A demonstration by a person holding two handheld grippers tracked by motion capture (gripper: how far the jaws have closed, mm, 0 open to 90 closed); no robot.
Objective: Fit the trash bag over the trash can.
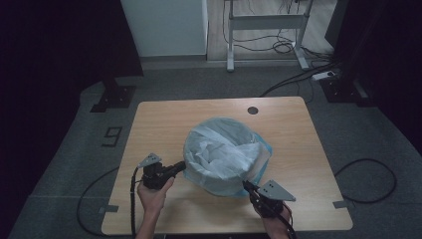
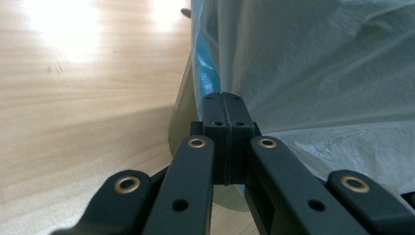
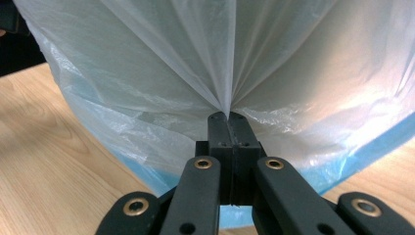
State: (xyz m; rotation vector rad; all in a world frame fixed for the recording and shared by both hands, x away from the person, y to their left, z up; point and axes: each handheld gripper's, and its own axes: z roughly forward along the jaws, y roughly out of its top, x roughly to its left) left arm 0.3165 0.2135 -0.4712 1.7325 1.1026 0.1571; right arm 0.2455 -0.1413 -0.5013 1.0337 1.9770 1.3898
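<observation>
Wooden table (image 1: 164,117) is carrying a blue bin (image 1: 265,149) lined with a white plastic bag (image 1: 221,152) at its centre. Both the left gripper (image 1: 180,167) and right gripper (image 1: 247,186) are pinching the bag film from opposite sides, jaws pressed together, probably to stretch the liner over the rim.

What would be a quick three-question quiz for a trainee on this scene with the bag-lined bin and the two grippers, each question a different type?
1. True or false: the right gripper has its jaws closed on a gathered fold of the white plastic bag.
2. Multiple choice: the blue bin stands on A) the carpet, B) the wooden table, C) a chair.
3. Fill in: the left gripper meets the bag at the bin's ___ side, as the high view shows it.

Key: 1 true; 2 B; 3 left.
</observation>
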